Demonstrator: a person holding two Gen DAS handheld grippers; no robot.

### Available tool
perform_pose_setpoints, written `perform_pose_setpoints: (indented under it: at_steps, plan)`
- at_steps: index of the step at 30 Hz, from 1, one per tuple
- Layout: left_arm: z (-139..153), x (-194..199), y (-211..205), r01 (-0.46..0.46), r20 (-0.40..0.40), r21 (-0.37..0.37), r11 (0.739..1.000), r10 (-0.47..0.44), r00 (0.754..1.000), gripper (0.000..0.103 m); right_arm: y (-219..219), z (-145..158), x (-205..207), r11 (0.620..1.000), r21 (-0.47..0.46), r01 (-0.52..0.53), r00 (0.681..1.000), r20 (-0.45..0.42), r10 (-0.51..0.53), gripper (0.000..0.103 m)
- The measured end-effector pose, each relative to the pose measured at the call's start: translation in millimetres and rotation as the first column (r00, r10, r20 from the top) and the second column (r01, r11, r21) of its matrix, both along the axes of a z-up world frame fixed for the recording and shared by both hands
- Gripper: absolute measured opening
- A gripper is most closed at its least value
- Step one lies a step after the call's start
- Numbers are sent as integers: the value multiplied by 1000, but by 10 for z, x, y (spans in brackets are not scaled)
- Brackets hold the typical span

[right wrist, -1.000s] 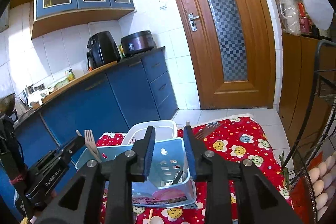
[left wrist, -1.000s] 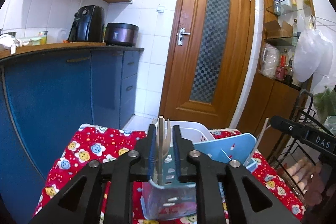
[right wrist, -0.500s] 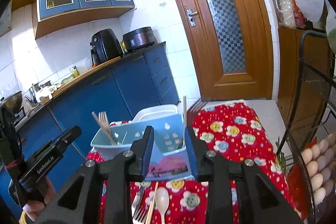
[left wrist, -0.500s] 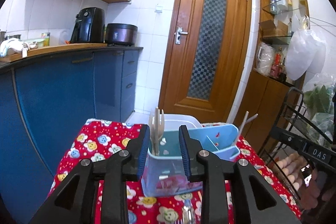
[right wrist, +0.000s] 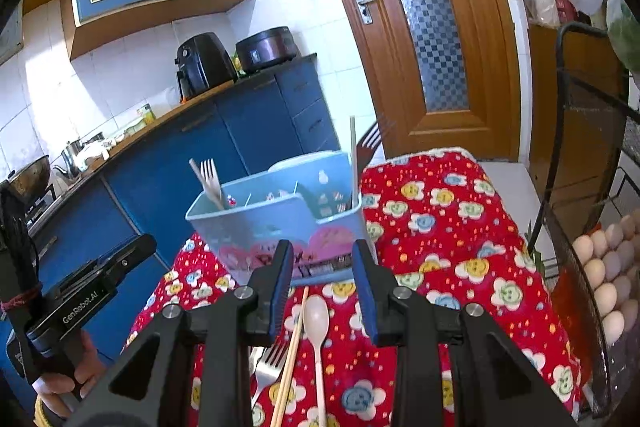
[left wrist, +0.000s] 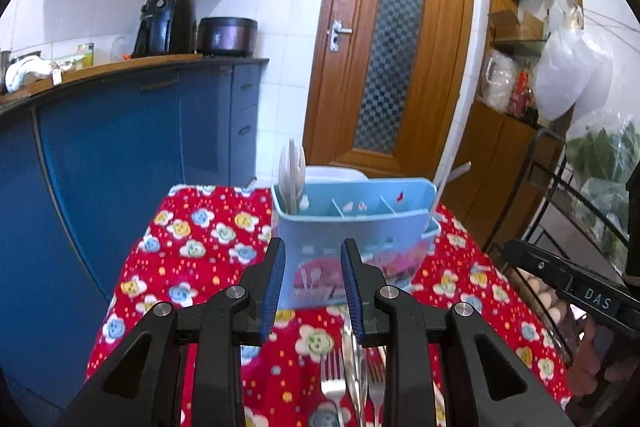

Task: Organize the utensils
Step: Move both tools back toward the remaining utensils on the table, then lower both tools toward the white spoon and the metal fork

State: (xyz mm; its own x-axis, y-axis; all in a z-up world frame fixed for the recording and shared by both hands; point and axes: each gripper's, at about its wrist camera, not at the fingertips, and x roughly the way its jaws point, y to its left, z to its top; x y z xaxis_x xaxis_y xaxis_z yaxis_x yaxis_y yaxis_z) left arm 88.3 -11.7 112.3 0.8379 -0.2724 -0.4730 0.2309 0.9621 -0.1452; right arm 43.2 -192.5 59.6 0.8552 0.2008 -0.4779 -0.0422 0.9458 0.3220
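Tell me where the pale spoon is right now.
In the right wrist view, the pale spoon lies on the red tablecloth beside the chopsticks, before the blue caddy.

Left hand-held gripper (left wrist: 313, 285) and right hand-held gripper (right wrist: 322, 285) hover, jaws parted, empty.

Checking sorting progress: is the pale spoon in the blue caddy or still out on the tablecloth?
Out. The pale spoon lies flat on the red tablecloth, in front of the blue caddy, beside the chopsticks.
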Motion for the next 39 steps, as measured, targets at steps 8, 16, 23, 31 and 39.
perform_pose_setpoints:
  at_steps: [8, 16, 23, 31, 39]
  plan:
    - [-167, -114, -20, 15, -61, 27, 1000, -13, 998, 29, 63, -179, -87, 1000, 3, -16, 998, -53, 16, 33]
    - [-398, -132, 16, 2, -136, 36, 999, 3, 991, 29, 90, -391, -89, 1000, 12, -27, 993, -115, 28, 33]
    - [-590, -110, 28, -8, -193, 52, 999, 18, 981, 29, 141, -601, -33, 999, 10, -48, 981, -186, 49, 34]
    - [-779, -59, 39, -16, -251, 76, 997, 35, 967, 29, 177, -784, 50, 998, 26, -60, 966, -250, 64, 34]
    - [-949, -19, 50, -24, -301, 90, 996, 50, 952, 29, 226, -911, 104, 997, 30, -76, 954, -289, 81, 34]
